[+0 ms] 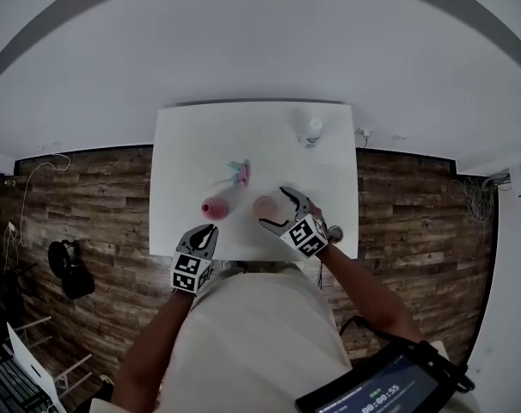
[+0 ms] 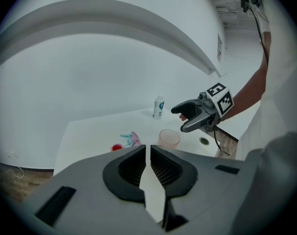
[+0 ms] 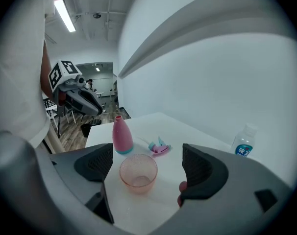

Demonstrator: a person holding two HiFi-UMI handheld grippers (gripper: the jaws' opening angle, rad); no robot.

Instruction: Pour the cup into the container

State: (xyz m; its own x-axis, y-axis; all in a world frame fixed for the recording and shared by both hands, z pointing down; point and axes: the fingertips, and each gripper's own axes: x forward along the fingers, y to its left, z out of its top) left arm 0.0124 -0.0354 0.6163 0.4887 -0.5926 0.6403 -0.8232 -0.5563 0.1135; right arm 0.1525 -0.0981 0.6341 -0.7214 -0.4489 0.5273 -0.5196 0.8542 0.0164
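A clear pink cup (image 1: 266,205) (image 3: 138,173) stands upright on the white table (image 1: 183,144), and I see nothing in it. Left of it stands a pink bottle (image 1: 216,206) (image 3: 122,135) with an open neck. Its pink and teal spray head (image 1: 239,173) (image 3: 160,147) lies behind. My right gripper (image 1: 272,206) (image 3: 147,153) (image 2: 179,119) is open wide and hovers over the cup without touching it. At the table's near edge, my left gripper (image 1: 205,235) (image 2: 147,148) has its jaws all but together, with nothing between them.
A small water bottle (image 1: 313,129) (image 2: 159,106) (image 3: 244,142) stands at the table's far right. A round cable hole (image 1: 334,231) (image 2: 204,141) sits near the right front corner. Wood floor surrounds the table, and a white wall stands behind it.
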